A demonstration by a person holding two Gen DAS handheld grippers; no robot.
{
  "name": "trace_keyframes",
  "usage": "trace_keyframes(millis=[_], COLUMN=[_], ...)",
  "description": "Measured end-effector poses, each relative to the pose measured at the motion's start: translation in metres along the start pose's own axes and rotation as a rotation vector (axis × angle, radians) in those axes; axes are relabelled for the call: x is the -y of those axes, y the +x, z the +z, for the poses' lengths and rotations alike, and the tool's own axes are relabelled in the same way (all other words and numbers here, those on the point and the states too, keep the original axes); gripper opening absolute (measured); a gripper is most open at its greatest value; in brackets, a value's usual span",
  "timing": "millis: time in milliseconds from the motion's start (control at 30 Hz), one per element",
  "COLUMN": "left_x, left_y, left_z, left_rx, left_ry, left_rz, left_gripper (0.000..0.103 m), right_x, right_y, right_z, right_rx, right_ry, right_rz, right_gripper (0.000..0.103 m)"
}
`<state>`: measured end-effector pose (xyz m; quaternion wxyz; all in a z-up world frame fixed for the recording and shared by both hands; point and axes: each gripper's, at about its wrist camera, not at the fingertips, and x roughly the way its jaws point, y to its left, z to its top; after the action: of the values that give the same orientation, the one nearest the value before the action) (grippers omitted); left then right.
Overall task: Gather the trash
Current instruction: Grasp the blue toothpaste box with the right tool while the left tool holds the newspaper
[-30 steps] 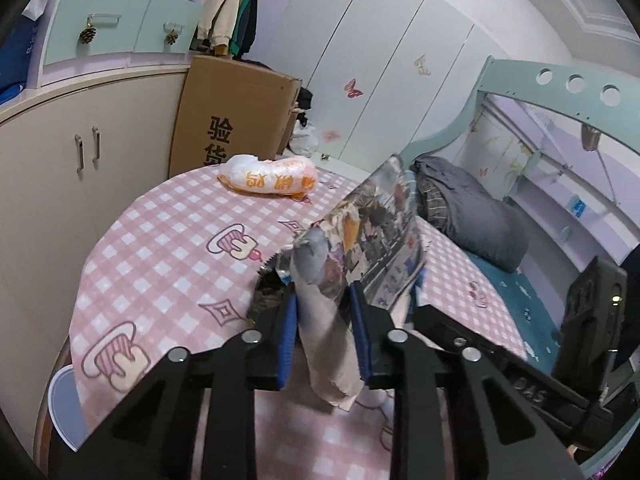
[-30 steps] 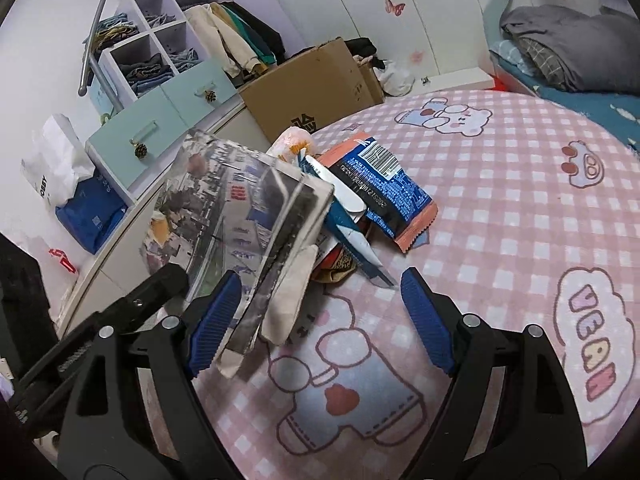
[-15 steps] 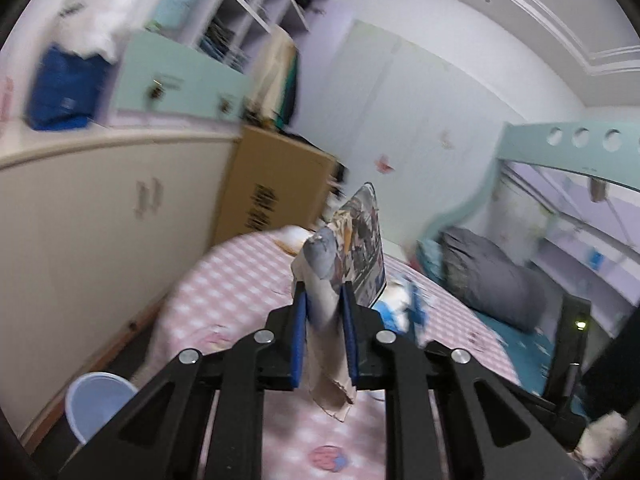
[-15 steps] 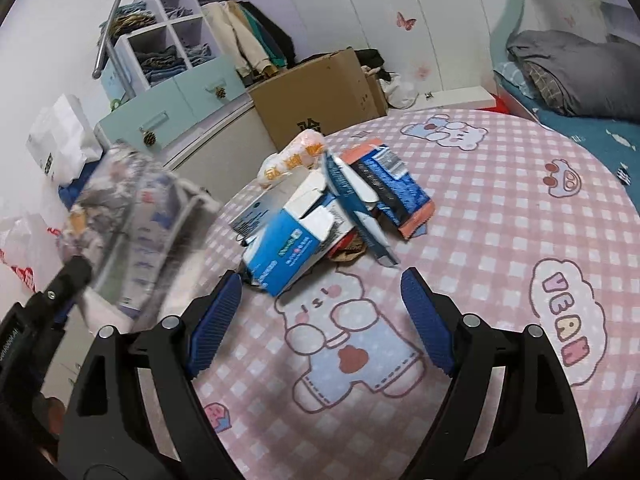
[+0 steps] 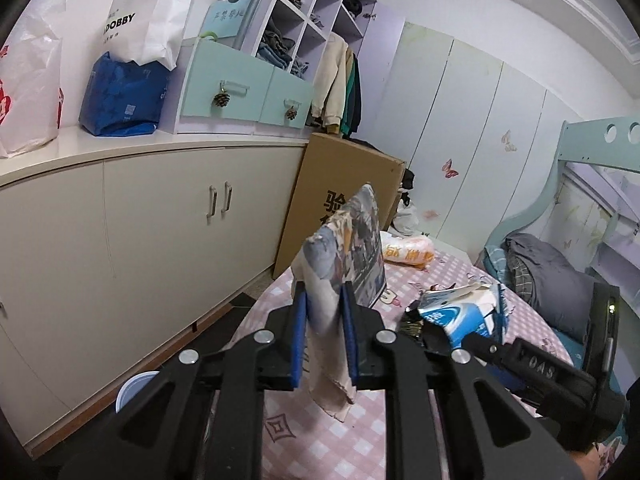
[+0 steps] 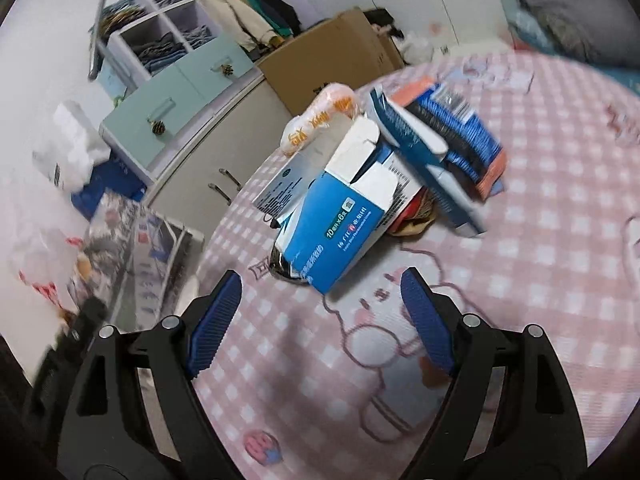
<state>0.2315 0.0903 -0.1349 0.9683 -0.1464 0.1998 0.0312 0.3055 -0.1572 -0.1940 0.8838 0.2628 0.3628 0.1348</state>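
The left gripper [image 5: 323,334] is clamping a printed bag [image 5: 344,252] beside the table [image 6: 540,240]; carry it steadily. The right gripper [image 6: 320,320] is hovering wide open before the blue box [image 6: 340,228] there.

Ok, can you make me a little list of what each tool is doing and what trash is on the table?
left tool: shut on a printed paper bag, held up off the table
right tool: open, nothing between its pads, pointing at the pile
table: round, pink checked cloth with cartoon pictures
trash pile: blue and white box, dark blue wrapper with orange edges, orange and white bag
behind the table: cardboard box
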Motion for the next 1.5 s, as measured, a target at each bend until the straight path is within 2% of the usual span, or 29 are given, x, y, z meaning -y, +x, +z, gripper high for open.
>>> trace_keyframes(millis=[233, 400, 433, 500, 533, 667, 767, 833, 967, 1067, 1133, 1367, 1500], left_x=[0.003, 0.006, 0.007, 0.007, 0.007, 0.007, 0.004, 0.0, -0.005, -0.01, -0.014, -0.039, -0.073], left_y=[0.019, 0.031, 0.032, 0.035, 0.035, 0.035, 0.031, 0.026, 0.016, 0.007, 0.002, -0.019, -0.031], left_z=[-0.001, 0.0, 0.0, -0.001, -0.001, 0.0, 0.001, 0.004, 0.006, 0.007, 0.008, 0.01, 0.011], left_rx=[-0.031, -0.056, -0.059, -0.068, -0.069, -0.076, -0.077, -0.073, -0.063, -0.057, -0.053, -0.024, -0.005], left_ry=[0.013, 0.022, 0.022, 0.025, 0.026, 0.032, 0.027, 0.023, 0.011, -0.006, -0.014, -0.051, -0.104], left_rz=[-0.003, -0.008, -0.008, -0.014, -0.016, -0.024, -0.03, -0.033, -0.027, -0.032, -0.032, -0.006, 0.076], left_gripper=[0.016, 0.016, 0.016, 0.016, 0.016, 0.016, 0.016, 0.016, 0.016, 0.016, 0.016, 0.016, 0.016], right_x=[0.012, 0.011, 0.011, 0.013, 0.014, 0.01, 0.005, -0.005, -0.026, -0.038, -0.048, -0.092, -0.128], right_y=[0.018, 0.024, 0.024, 0.028, 0.031, 0.022, 0.012, 0.001, -0.012, -0.016, -0.021, -0.029, -0.019], right_z=[0.013, 0.019, 0.02, 0.019, 0.018, 0.016, 0.012, 0.01, 0.004, 0.001, -0.003, -0.013, -0.03], right_rx=[0.018, 0.046, 0.049, 0.034, 0.026, 0.037, 0.043, 0.062, 0.077, 0.074, 0.088, 0.097, 0.062], right_ry=[0.157, 0.178, 0.179, 0.186, 0.193, 0.171, 0.145, 0.103, 0.019, -0.002, -0.039, -0.149, -0.232], right_rz=[0.062, 0.05, 0.05, 0.062, 0.078, 0.106, 0.133, 0.152, 0.159, 0.204, 0.2, 0.264, 0.303], right_gripper=[0.081, 0.081, 0.074, 0.053, 0.051, 0.049, 0.042, 0.028, 0.018, 0.009, 0.009, 0.008, 0.008])
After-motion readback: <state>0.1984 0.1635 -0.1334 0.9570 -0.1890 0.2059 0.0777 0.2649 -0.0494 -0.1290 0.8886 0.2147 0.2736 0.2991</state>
